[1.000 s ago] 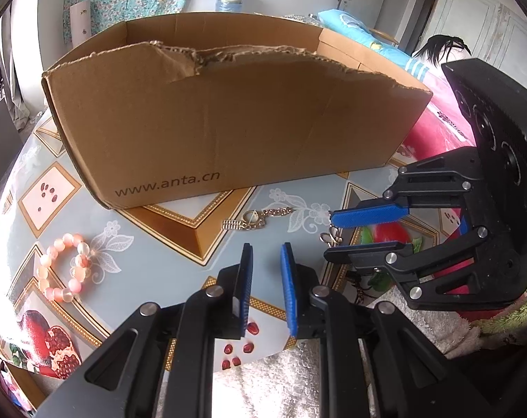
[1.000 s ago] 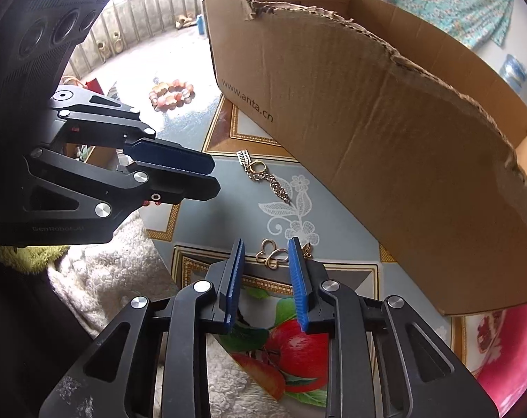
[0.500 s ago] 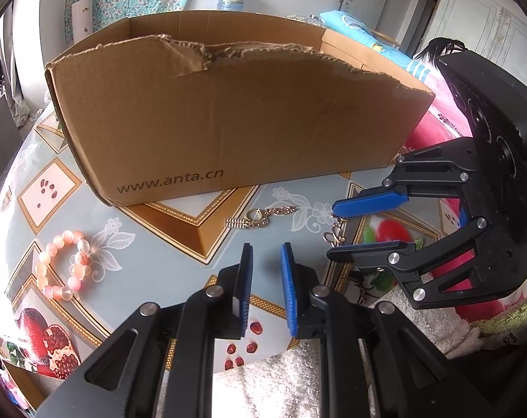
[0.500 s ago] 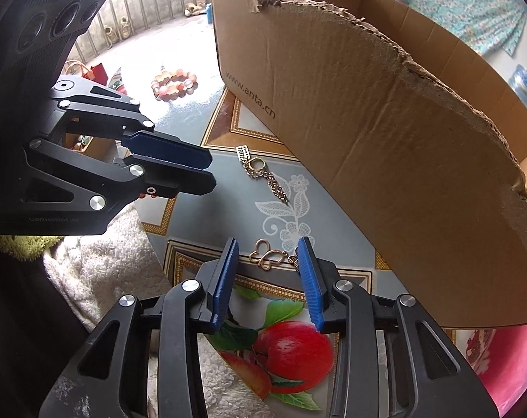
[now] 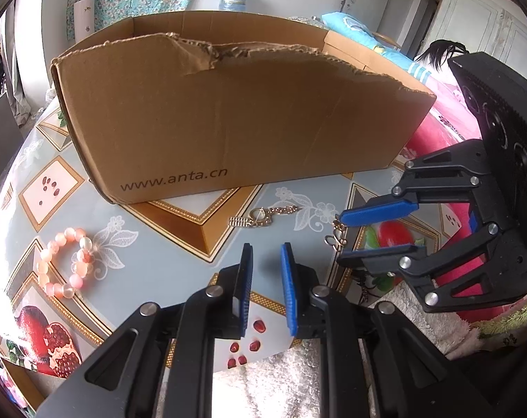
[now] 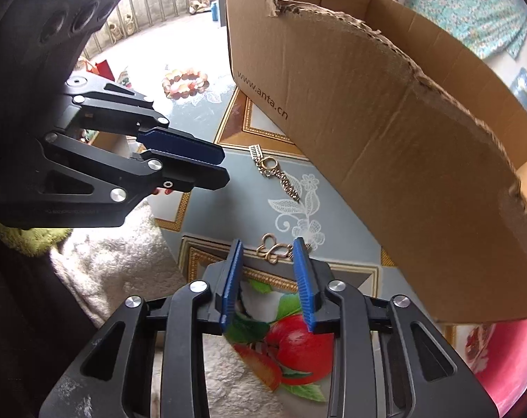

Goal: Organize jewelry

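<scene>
Patterned tabletop [image 6: 249, 188] carries jewelry. Right tool [image 6: 267, 254] has just been opening, straddling the gold earring [image 6: 271, 248] ungripped. Left tool [image 5: 266, 267] hangs narrowly parted, empty.

Brown cardboard box [image 5: 228, 122], pink bead bracelet [image 5: 66, 261], gold chain [image 5: 263, 216], blue-grey floral tablecloth w/ fruit [image 5: 152, 261]

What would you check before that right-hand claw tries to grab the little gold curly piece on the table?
1. Gold curly piece lies between the right gripper tips: ok.
2. Jaws wide enough to straddle it; they have just been opening: ok.
3. Pads pressing on it yet: not ok, a gap shows each side.
4. Left gripper out of the way, holding nothing: ok.
5. Cardboard box open on top to receive it: ok.
6. Tips down at table level: cannot tell.
</scene>
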Tool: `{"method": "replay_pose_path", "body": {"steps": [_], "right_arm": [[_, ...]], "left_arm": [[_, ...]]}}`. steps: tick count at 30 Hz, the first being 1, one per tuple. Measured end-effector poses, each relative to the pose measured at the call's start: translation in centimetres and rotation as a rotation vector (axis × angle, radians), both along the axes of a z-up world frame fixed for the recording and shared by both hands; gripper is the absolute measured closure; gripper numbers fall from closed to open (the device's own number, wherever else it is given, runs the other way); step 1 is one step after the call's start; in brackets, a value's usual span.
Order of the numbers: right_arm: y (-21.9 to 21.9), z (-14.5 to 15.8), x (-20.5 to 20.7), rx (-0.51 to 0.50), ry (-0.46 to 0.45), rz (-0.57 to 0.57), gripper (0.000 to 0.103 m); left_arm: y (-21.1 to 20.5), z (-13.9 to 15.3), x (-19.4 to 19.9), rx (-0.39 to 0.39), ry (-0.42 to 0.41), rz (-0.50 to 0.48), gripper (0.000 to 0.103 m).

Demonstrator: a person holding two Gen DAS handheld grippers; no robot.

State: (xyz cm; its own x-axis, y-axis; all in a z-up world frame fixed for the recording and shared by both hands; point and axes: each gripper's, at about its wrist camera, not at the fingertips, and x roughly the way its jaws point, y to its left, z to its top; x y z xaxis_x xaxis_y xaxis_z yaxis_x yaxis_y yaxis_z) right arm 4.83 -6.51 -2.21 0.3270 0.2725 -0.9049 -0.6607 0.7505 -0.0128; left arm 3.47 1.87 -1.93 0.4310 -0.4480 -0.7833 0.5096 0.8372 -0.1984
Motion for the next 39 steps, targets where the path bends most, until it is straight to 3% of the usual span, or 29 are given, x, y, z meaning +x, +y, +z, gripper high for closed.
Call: {"method": "replay_pose_path", "body": {"steps": [4,5,8,11,18,25,28,31,33,39], "right_arm": [[-0.9,-0.4,0.5,0.058,0.049,-0.046,0.061],[-1.1,-0.6,0.7,0.061,0.056,-0.063,0.055],[-1.8,-0.5,1.5,0.073,0.048,-0.115,0.053],[-2.3,-0.2,2.0,0.106,0.066,-0.145,0.053],[-0.7,-0.5,1.4,0.170,0.127,-0.062,0.053],[-2.3,-0.7,3.0,0.160,0.086,-0.173,0.052],[-2.1,-0.2,2.3,0.185,0.076,-0.142,0.052],[-0.7,0.0,1.3,0.161,0.057,-0.074,0.052],[0.1,-0.6,1.0,0.120,0.049,-0.043,0.058],[1.0,-1.3,1.0,0.071,0.012,-0.024,0.066]], "left_arm": [[0.0,-0.1,0.1,-0.003,0.005,0.001,0.088],[0.0,-0.1,0.1,-0.003,0.006,0.000,0.088],[0.0,-0.1,0.1,-0.003,0.004,-0.003,0.087],[0.0,-0.1,0.1,0.000,0.003,-0.002,0.087],[-0.1,-0.2,0.1,0.000,0.012,0.005,0.087],[-0.5,-0.3,0.1,0.004,0.008,0.003,0.087],[-0.5,-0.3,0.2,0.005,0.010,0.007,0.087],[-0.4,-0.3,0.2,0.006,0.012,0.007,0.087],[-0.4,-0.3,0.3,0.006,0.012,0.004,0.088],[-0.6,-0.4,0.3,0.008,0.010,-0.003,0.087]]}}
